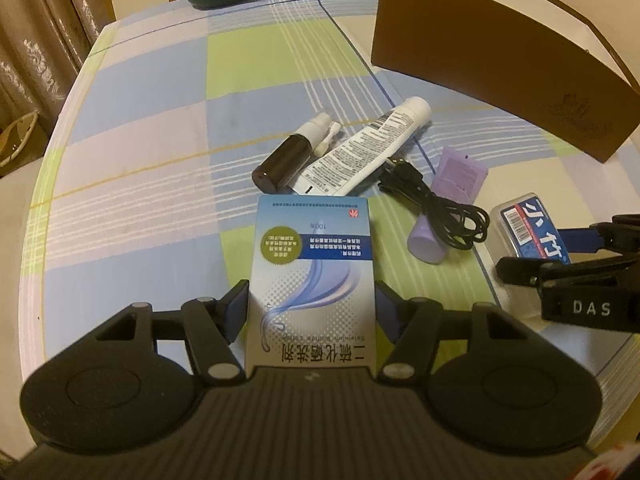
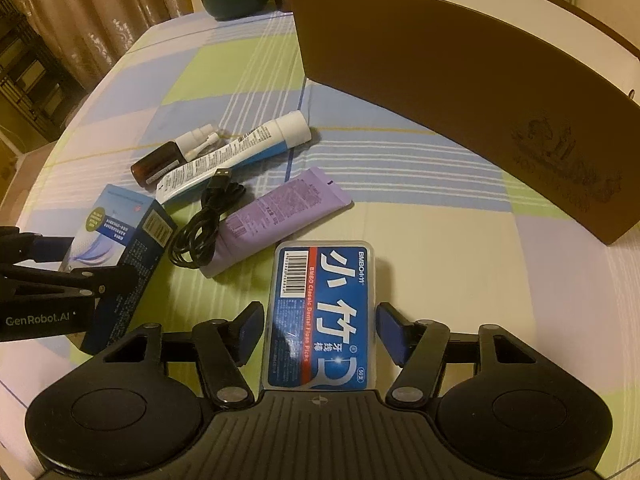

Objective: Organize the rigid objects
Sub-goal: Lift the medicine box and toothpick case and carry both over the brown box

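The likeliest trouble here is a slip or a knock: the blue-and-white carton (image 1: 312, 276) is tall and smooth, so if the left tool (image 1: 312, 312) bears on it unevenly it could twist or slide out, and the loose black cable (image 1: 436, 208) draped over the purple tube (image 1: 452, 196) just beyond could be dragged along by anything passing over it. The clear case of floss picks (image 2: 320, 316) is slick plastic and could likewise squirt free from the right tool (image 2: 318, 330), and with the two tools working close side by side, they could bump each other on the way to the brown box (image 2: 460, 92) at the back of the tabletop (image 1: 160, 152). The left tool stands about carton-wide, its blue pads against the carton's sides, apparently gripping it. The right tool is partly open around the floss case; the near pad seems to touch, the far one shows a sliver of gap, so I cannot tell whether it truly holds. A white tube (image 1: 372, 144) and a dark spray bottle (image 1: 288, 156) lie untouched further back.
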{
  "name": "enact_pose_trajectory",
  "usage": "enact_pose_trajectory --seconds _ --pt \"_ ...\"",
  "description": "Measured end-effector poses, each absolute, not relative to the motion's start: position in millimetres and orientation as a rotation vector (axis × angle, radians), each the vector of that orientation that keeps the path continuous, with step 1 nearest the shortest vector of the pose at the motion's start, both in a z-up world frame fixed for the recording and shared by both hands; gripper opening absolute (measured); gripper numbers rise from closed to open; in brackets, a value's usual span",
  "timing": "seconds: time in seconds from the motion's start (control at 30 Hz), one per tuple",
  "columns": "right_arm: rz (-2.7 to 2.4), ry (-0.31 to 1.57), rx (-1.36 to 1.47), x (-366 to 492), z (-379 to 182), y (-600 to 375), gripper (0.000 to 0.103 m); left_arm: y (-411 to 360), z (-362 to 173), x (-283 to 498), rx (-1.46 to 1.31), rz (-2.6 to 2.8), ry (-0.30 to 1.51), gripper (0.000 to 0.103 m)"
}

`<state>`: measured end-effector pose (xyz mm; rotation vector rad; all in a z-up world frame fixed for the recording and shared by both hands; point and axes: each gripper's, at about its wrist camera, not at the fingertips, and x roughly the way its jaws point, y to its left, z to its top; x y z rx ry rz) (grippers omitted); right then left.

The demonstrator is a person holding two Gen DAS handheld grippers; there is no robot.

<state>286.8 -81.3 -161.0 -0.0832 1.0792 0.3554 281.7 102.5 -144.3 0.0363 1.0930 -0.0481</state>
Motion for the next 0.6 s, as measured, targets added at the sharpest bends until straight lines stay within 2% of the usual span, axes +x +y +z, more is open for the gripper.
enact_pose_trajectory --seconds 0.6 --pt "0.385 1.012 -0.026 273 -120 -100 0.057 94 -97 270 0.033 -0.079 1.008 0.062"
